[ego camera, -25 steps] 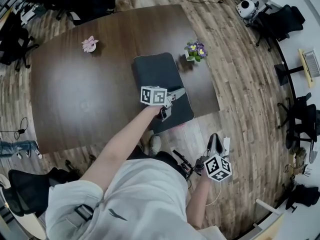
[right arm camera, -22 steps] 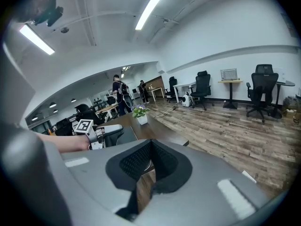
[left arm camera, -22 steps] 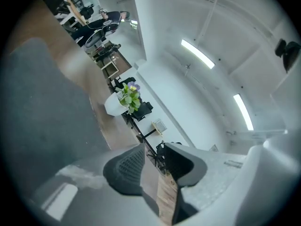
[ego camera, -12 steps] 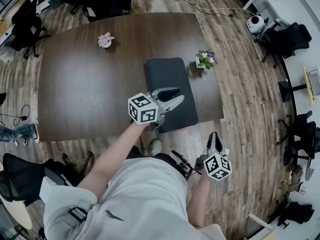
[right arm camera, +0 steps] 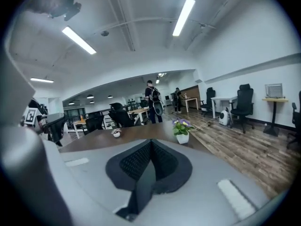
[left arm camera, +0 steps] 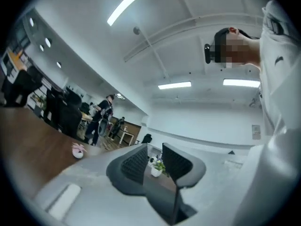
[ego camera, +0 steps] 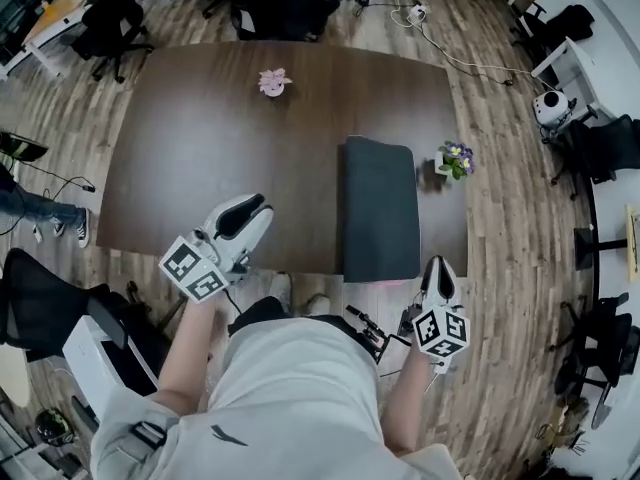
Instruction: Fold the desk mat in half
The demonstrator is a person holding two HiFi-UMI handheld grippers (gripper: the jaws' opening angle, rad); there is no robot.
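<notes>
The desk mat (ego camera: 378, 208) lies folded on the bench's (ego camera: 220, 148) right side. The left gripper (ego camera: 252, 218), empty jaws apart and just closing slightly, hangs at the near edge. The right gripper (ego camera: 438, 268) has its jaws together.

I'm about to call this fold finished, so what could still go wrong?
1. The folded desk mat lies with its near end at the front edge of the table, and nothing rests on it. It might spring open or slide off.
2. The purple flower pot stands close beside the mat's right edge, so any straightening could tip it.
</notes>
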